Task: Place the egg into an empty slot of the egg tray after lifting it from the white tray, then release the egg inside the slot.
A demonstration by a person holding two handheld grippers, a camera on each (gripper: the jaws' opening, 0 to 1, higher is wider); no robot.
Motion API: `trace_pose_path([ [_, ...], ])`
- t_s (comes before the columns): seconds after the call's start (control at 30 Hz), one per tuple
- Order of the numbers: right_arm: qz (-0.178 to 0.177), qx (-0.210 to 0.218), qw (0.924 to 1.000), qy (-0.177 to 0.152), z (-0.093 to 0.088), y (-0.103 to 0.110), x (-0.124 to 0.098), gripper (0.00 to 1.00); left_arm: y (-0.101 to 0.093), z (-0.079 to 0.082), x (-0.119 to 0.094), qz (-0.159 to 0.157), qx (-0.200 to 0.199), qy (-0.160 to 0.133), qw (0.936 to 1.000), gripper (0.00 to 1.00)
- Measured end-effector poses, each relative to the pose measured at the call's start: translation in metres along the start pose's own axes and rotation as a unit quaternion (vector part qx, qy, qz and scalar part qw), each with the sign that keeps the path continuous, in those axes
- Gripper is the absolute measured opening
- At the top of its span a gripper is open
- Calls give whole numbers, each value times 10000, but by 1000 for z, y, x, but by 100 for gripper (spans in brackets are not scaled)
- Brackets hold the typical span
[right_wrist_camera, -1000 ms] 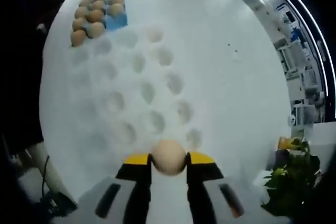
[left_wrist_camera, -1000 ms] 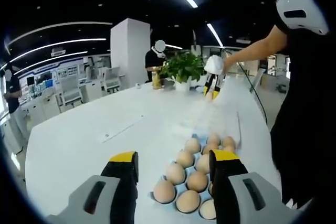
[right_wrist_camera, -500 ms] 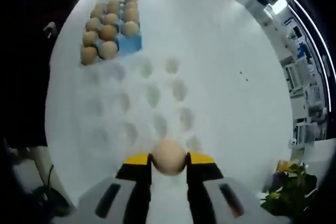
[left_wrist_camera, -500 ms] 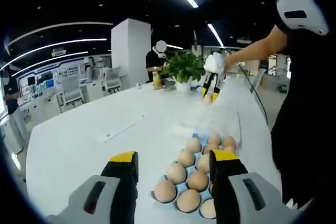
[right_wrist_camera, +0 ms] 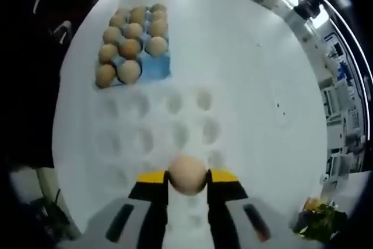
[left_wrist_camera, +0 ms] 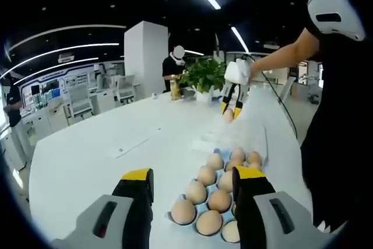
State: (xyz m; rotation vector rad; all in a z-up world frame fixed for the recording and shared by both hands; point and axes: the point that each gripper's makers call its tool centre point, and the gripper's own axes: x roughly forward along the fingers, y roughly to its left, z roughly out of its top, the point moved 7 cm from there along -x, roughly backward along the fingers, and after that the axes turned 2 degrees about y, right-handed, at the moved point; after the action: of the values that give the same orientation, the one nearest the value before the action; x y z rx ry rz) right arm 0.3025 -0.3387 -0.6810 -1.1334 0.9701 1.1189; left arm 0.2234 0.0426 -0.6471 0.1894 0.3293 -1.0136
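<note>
In the right gripper view my right gripper (right_wrist_camera: 187, 179) is shut on a tan egg (right_wrist_camera: 186, 174), held above the white tray (right_wrist_camera: 175, 138) with its empty dimples. Beyond it lies the blue egg tray (right_wrist_camera: 156, 67), holding several brown eggs and with one bare blue slot at its near right corner. In the left gripper view my left gripper (left_wrist_camera: 192, 185) stands open, low over the near end of the egg tray (left_wrist_camera: 218, 151) with nothing between its jaws. Farther off, the right gripper (left_wrist_camera: 232, 98) hangs in the air with the egg (left_wrist_camera: 228, 115) at its tips.
Everything sits on a large white table (left_wrist_camera: 87, 155). A potted green plant (left_wrist_camera: 203, 75) and a yellow bottle (left_wrist_camera: 173, 88) stand at the table's far end, where a person (left_wrist_camera: 173, 65) is. A paper strip (left_wrist_camera: 135, 143) lies on the table to the left.
The right gripper has carried the egg across the white tray toward the egg tray, which now looks nearer and larger. The left gripper has stayed put and open.
</note>
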Motion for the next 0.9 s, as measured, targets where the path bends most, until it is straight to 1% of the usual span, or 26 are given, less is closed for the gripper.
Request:
trace_pose_path([
  [0.33, 110, -287, 9994, -137, 26, 8, 6, 25, 0, -1, -1, 16, 4, 3, 10000, 55],
  [0.73, 270, -504, 9976, -379, 57, 18, 14, 25, 0, -1, -3, 34, 14, -2, 10000, 55],
  [0.9, 321, -596, 9968, -414, 64, 20, 18, 25, 1, 0, -3, 42, 13, -12, 10000, 55],
])
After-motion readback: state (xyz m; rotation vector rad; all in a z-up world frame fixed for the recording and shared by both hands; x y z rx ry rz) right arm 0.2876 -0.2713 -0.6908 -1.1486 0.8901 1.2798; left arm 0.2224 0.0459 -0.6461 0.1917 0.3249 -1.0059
